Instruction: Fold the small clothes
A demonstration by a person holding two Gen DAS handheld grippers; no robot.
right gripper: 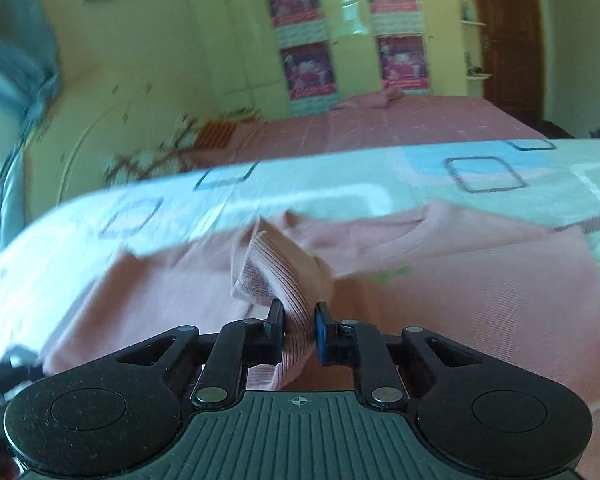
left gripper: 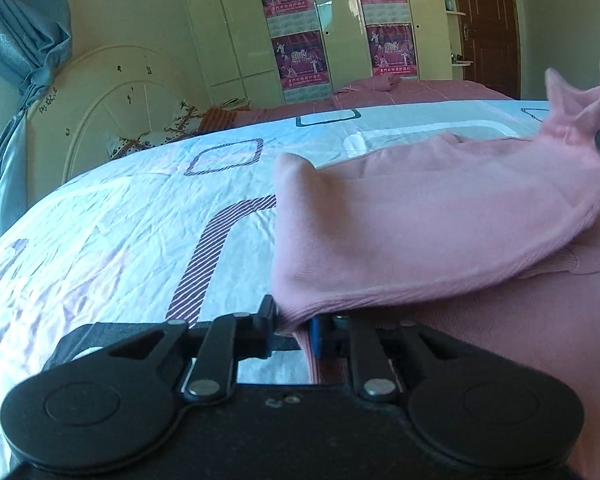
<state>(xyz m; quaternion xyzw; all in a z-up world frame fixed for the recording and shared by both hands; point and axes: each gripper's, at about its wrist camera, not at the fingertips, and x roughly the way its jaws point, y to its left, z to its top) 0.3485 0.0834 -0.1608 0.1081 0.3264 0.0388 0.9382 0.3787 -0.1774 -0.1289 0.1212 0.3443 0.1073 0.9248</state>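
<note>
Closest to you, the left gripper [left gripper: 294, 326] had its jaws nearly together, pinching the ribbed hem of the pink top [left gripper: 440, 224] at its near left edge. That edge was raised off the bedsheet [left gripper: 120, 216] and draped back over the rest of the garment. Your right gripper [right gripper: 299, 326] was just as narrow, its 2 pads clamped on a ribbed band of the same top (a cuff or hem end, I could not tell which), with the cloth standing up in a bunch ahead of the fingers. The top itself lay spread across the patterned sheet, mostly to the right in the left view.

You looked to be mid-fold, with both edges gripped and lifted. The next move probably called for carrying both grips together across the garment, keeping the cloth taut between them, and laying the raised edge flat before letting go.
</note>
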